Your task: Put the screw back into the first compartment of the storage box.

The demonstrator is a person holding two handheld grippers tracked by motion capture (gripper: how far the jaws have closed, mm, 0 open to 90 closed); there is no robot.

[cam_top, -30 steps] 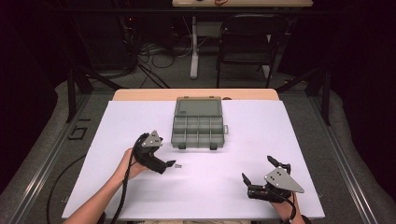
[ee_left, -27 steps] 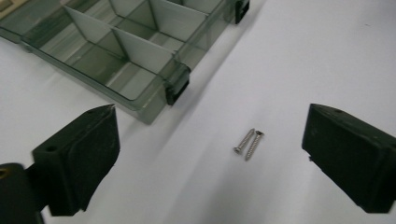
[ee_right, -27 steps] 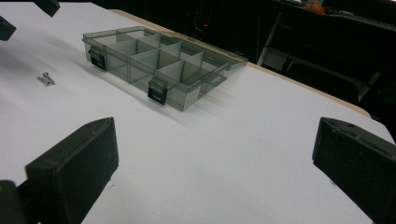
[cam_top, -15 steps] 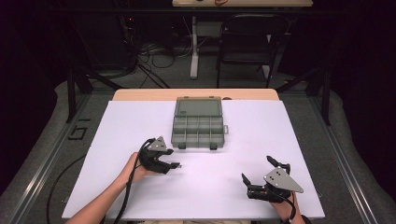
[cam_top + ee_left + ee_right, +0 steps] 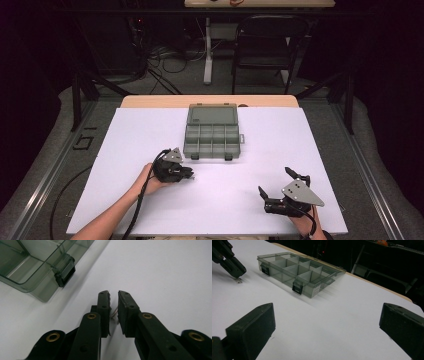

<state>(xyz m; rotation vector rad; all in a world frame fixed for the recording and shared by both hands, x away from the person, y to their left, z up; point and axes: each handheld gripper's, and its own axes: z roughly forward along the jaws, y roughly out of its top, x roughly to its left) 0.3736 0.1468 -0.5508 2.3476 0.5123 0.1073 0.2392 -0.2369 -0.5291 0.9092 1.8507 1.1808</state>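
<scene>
Progress: we reckon we're early on, the screw [image 5: 114, 314] looks freshly pinched and every compartment of the organizer box [image 5: 212, 135] that we can see looks bare
Left gripper [image 5: 113, 293]: just in front of the box's near-left latch [image 5: 64, 273], jaws nearly together and clamped on that little screw, which sits just above the sheet
Right gripper [image 5: 274, 191]: well off to the box's right-front, jaws spread wide, holding nothing
Box: lid flipped open and lying back, both front latches undone
Left to do: as far as we can judge, carry the screw over the front wall and drop it in a compartment
Surface: white sheet [image 5: 150, 130] under the box, wooden table edge [image 5: 150, 101] peeking out behind it
Room: dark behind the box, a black chair [image 5: 265, 40], a tangle of cables [image 5: 165, 55] on the floor, another table farther back
</scene>
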